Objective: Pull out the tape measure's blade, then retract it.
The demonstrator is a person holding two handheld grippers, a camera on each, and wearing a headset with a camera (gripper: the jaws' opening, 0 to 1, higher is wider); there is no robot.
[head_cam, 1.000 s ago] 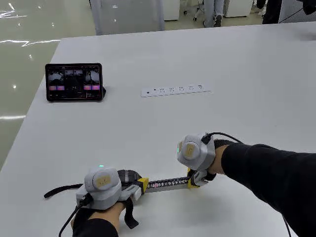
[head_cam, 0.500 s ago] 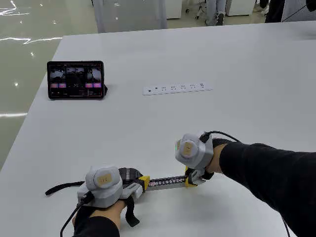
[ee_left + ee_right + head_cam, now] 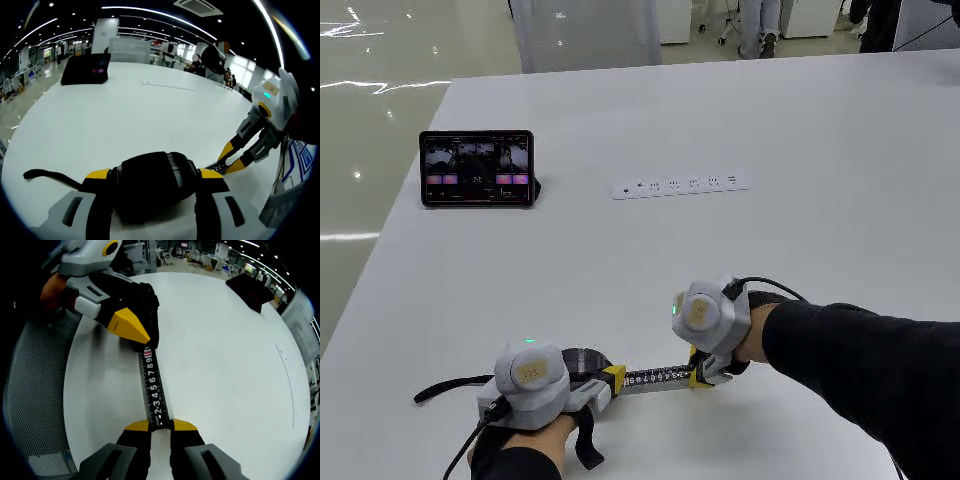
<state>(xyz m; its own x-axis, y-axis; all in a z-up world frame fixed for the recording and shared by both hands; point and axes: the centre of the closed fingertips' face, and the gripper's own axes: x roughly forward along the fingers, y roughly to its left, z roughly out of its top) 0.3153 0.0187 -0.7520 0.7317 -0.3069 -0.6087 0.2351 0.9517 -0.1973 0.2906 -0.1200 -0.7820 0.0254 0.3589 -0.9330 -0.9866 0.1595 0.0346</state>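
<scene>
View from above of a white workbench (image 3: 770, 180) with 2 handheld grippers low in the frame. The left gripper (image 3: 605, 385) is clamped on the black tape measure case (image 3: 150, 182), which rests on the workbench with 1 yellow-tipped jaw pressed against each side. A black wrist strap (image 3: 445, 388) trails away from the case. A short run of blade (image 3: 151, 385) lies flat between the grippers, with printed numerals 2 to 9 readable. The right gripper (image 3: 160, 426) has its jaws pinched closed on the blade's free end, near the case and directly in line with its mouth. With so little blade out, this looks like either the start of the pull or the end of the return. Either way, the right gripper should travel straight along the blade's line, low and level. The left gripper should hold the case firmly so it neither slides nor twists. A controlled pace should keep the blade from kinking or snapping back.
</scene>
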